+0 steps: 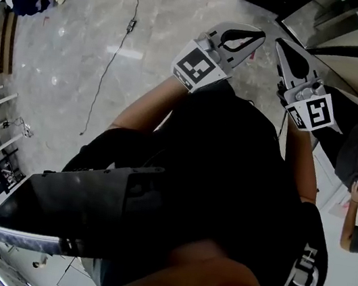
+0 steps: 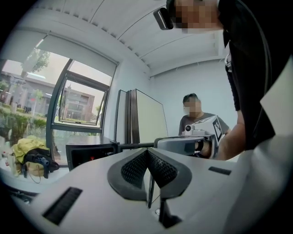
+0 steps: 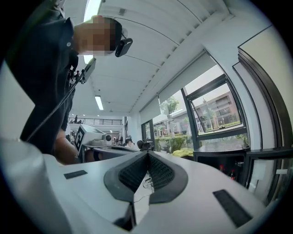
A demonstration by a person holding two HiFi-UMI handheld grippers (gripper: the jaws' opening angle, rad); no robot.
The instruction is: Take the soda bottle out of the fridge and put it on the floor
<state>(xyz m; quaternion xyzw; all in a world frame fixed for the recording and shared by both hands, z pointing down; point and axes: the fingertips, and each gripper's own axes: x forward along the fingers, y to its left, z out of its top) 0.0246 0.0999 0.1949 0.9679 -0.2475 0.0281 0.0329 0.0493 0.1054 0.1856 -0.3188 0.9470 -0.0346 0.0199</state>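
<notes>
Left gripper [image 2: 147, 153] jaws together, empty; right gripper [image 3: 147, 154] likewise; black fridge [image 3: 224, 167] ahead.

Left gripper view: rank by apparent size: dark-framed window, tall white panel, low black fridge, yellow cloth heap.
1. dark-framed window
2. tall white panel
3. low black fridge
4. yellow cloth heap
Fridge and heap look close; the heap sits at the warped picture edge, so that pair is unsure.

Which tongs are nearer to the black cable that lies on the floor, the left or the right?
Left. The left tongs hang above the floor, to the right of the cable; the right tongs are farther right, beyond them.
</notes>
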